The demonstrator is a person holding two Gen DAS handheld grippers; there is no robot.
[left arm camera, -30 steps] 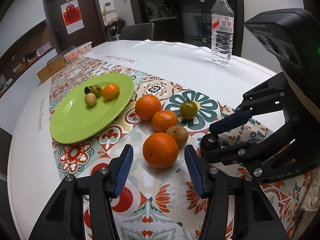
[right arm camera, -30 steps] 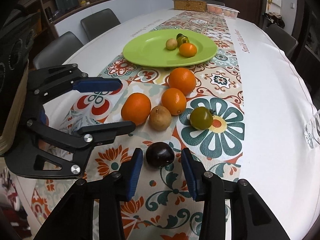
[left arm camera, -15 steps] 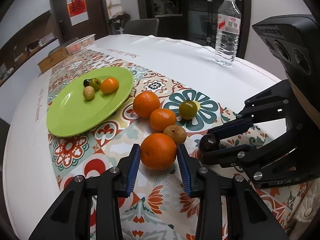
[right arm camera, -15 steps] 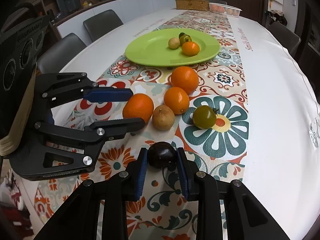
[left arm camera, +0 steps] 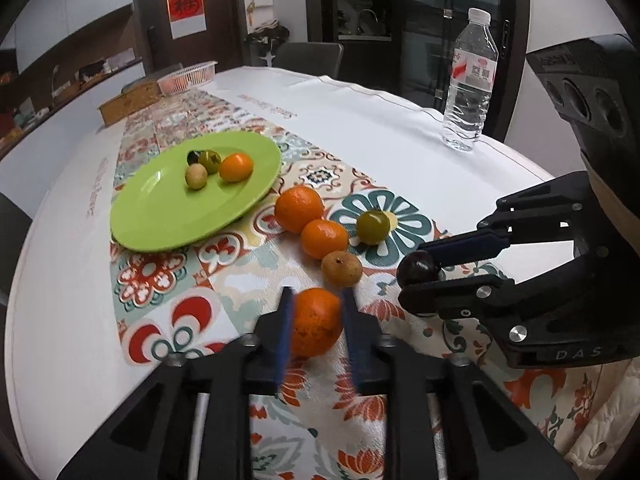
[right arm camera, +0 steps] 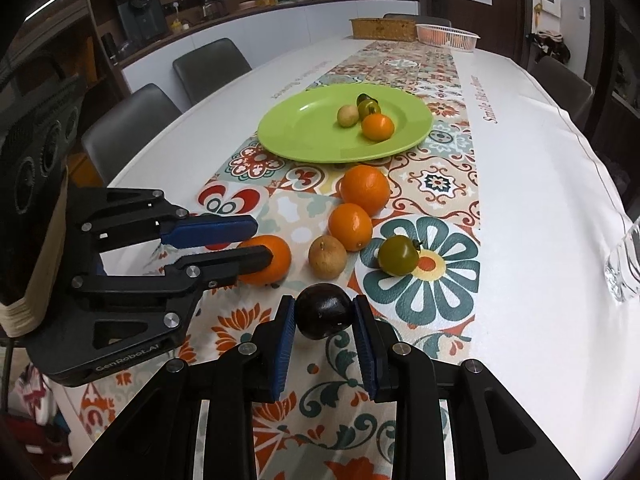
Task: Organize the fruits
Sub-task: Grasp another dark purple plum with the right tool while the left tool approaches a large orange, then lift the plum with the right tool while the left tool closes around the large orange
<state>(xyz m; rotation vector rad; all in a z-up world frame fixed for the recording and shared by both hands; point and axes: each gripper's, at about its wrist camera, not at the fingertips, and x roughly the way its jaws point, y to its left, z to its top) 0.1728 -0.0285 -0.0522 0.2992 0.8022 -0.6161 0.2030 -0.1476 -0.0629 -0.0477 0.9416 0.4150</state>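
Left gripper [left arm camera: 316, 322] has its blue pads on either side of the near orange [left arm camera: 314, 322], jaws closing, last bit of travel; pads look to be touching the peel on both flanks. Orange: firm, round, fairly weighty for its size, dimpled skin gives decent friction, but it can roll or squirt out if pinched off-centre. Best hold is across the widest part, at the equator, which is about where the pads sit. It rests on the patterned runner [left arm camera: 240, 292] of the bench [left arm camera: 400, 128], nearest of the loose fruit.

Green plate [left arm camera: 168, 216] lies far left with three small fruits and one dark one already on it, likely the drop spot.

Middle of the runner: two more oranges, a brown round fruit [left arm camera: 342, 268] and a green tomato [left arm camera: 373, 227], all loose, untouched. Tomato is softer, would bruise.

Right gripper [right arm camera: 324, 318] is narrow and clamped on the dark plum [right arm camera: 323, 312], pads on its left and right sides at mid-height. Plum: small, light, smooth glossy skin, slippery, soft under hard squeeze, so gentle grip across the middle. It sits at the near edge of the fruit group, right of the held orange; whether it is lifted off the cloth I cannot tell.

Water bottle [left arm camera: 470, 84] stands far right, well apart.
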